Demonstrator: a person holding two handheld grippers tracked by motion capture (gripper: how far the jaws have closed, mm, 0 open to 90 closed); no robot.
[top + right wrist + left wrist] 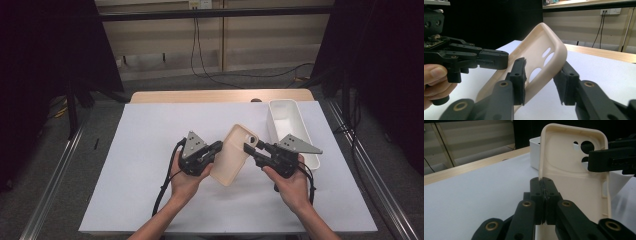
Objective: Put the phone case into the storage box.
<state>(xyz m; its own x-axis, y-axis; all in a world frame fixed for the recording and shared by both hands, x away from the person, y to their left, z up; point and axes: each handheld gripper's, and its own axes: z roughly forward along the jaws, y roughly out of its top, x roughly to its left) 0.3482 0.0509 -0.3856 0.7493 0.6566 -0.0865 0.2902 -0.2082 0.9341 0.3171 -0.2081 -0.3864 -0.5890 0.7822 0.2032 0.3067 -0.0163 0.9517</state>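
Left tongs (543, 192) pinching side wall of beige phone case (233, 154), held tilted above white-covered counter (140, 150). Right tongs (541, 82) straddling camera-cutout end, pads apparently touching. Advisable: seat both pads squarely on rim before left lets go; avoid twisting.

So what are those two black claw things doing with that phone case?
A person holds a gripper in each hand above the white-covered table. The left gripper is shut on one side edge of the cream phone case, keeping it up off the table. The right gripper straddles the camera-hole end. A white bin sits beside them.
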